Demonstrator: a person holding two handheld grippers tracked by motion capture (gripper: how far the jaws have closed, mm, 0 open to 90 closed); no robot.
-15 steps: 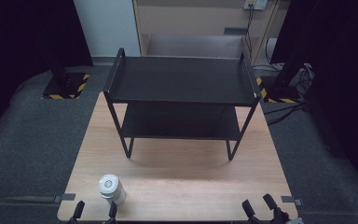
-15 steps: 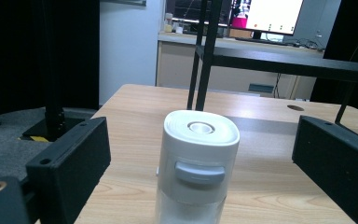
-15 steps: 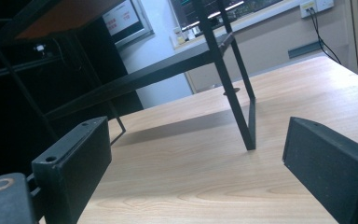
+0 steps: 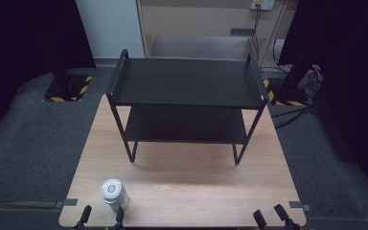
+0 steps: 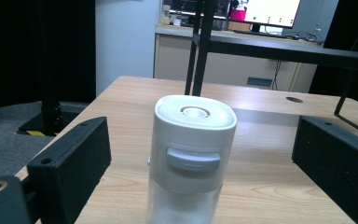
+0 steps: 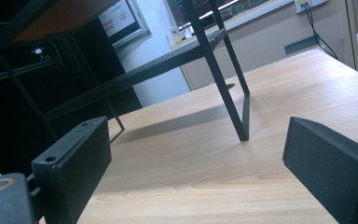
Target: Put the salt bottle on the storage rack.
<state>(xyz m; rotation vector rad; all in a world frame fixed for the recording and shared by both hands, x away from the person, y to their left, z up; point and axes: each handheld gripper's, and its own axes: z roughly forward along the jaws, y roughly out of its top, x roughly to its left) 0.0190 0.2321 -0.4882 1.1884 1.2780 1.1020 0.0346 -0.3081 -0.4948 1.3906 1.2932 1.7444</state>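
Two grippers sit at the near edge of a light wooden tabletop (image 4: 182, 182), seen from above. At the left, the left gripper (image 4: 101, 214) has its jaws spread apart, and a small white canister (image 4: 112, 192) stands upright just beyond them, close to the tabletop's near left corner. In the left gripper view the canister (image 5: 192, 154) stands between the two black jaws, touching neither; it has a white lid with a round button on top, a grey tab on its front and a clear lower body. In the middle of the tabletop, farther back, stands a black two-tier metal shelf (image 4: 187, 84), both tiers bare. At the right, the right gripper (image 4: 270, 215) also has its jaws wide apart, with bare wood between them. In the right gripper view one thin black leg of the shelf (image 6: 235, 112) meets the tabletop ahead of the jaws, well apart from them.
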